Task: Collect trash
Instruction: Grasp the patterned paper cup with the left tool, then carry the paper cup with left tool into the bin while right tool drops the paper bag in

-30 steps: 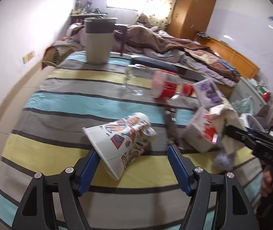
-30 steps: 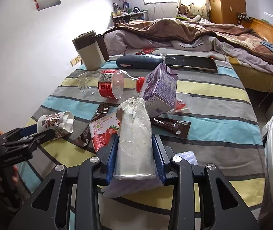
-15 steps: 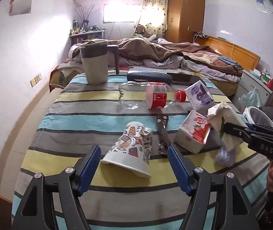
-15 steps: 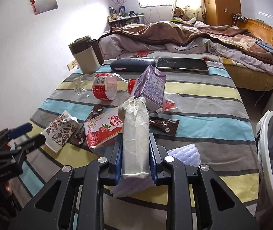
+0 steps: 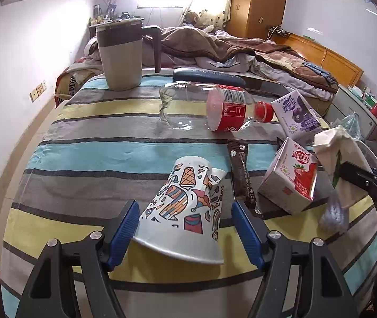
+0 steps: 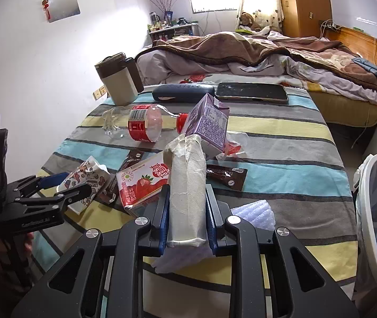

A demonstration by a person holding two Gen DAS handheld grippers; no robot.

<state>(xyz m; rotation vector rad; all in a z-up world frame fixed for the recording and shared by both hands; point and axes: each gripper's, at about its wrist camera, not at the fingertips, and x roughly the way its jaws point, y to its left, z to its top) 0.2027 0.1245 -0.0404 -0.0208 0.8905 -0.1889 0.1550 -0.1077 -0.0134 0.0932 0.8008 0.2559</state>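
Both handheld tools were matte black, angular frames with triangular cut-outs. The left gripper (image 5: 184, 221) carried 2 ribbed blue pads and 4 round silver screws across its arms. The right gripper (image 6: 187, 206) had the same blue pads and 4 silver screws. Seen from the right wrist, the left tool bore small white lettering and a black looped cable.

Readable print on the striped table

The strawberry carton (image 5: 289, 180), right of the paper cup (image 5: 185, 212), carried red Chinese characters reading 真果粒. The purple carton (image 5: 295, 114) behind it bore white characters too small to read. The bottle (image 5: 215, 108) had a barcode and illegible white print on its red label.
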